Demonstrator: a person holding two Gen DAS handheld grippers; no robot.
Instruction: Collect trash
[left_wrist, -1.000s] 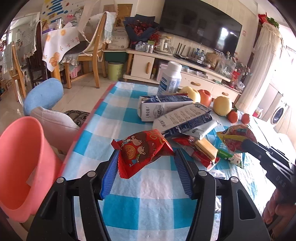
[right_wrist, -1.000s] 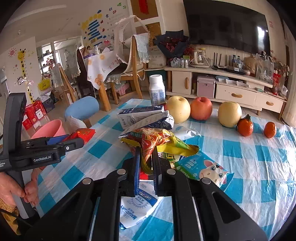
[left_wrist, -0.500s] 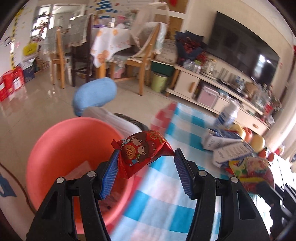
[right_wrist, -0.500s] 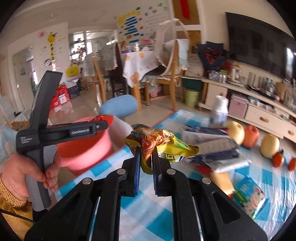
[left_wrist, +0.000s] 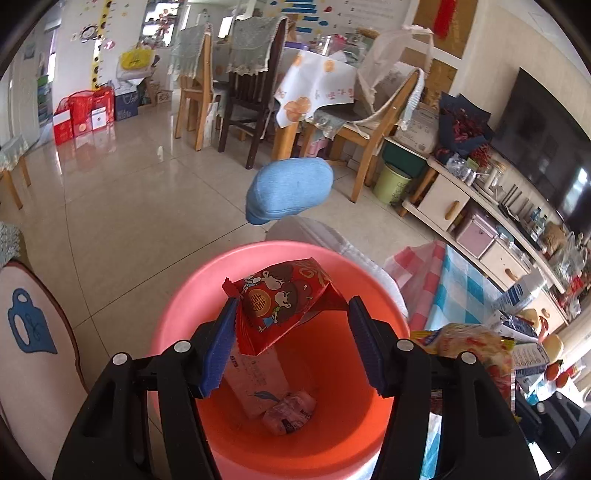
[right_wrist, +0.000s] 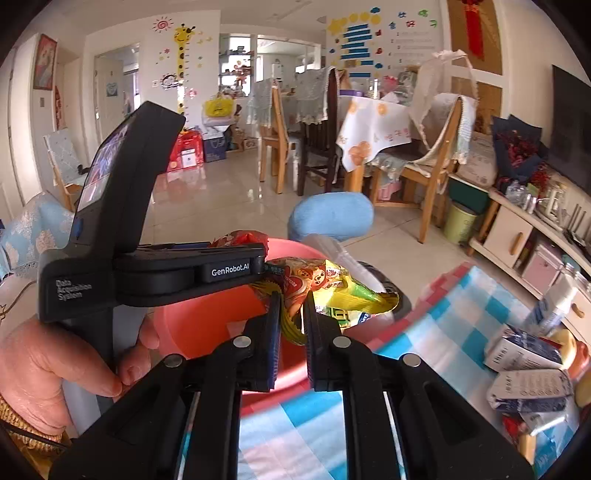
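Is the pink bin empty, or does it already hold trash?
Not empty. The pink bin already holds a white carton and a crumpled pink wrapper at the bottom; the red packet is above it.

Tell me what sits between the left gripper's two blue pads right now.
In the left wrist view, the red snack packet sits between the left gripper pads, over the pink bin.
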